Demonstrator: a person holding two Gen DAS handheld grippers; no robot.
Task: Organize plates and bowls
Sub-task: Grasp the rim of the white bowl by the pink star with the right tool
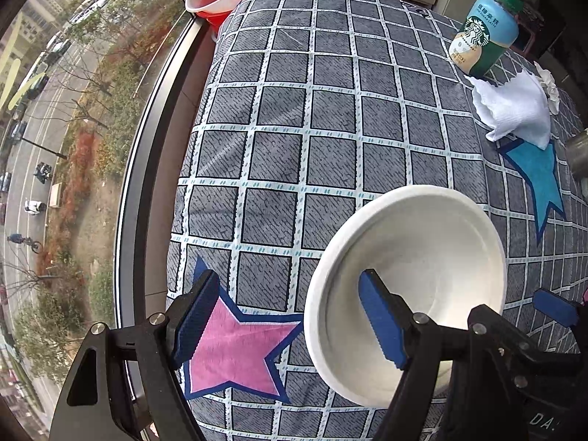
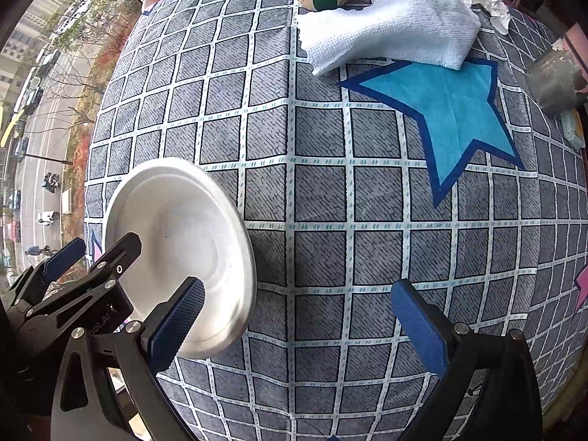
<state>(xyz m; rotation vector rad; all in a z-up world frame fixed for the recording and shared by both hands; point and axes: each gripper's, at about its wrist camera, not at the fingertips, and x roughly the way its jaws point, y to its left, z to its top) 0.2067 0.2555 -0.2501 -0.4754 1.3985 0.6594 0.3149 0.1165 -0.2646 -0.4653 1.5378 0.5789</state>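
Below my left gripper (image 1: 290,319), with its blue ribbed pads on black arms, I see a white bowl (image 1: 422,257) on a grey checked cloth (image 1: 294,110) with pale grid lines. A pink star (image 1: 239,349) edged navy lies under it; a teal star (image 2: 452,110) lies ahead of my right gripper (image 2: 297,327). Beyond are a white towel (image 2: 389,25) and a blue-and-green bottle (image 1: 485,33).

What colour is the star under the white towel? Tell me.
Light blue star with dark blue edge, right wrist view.
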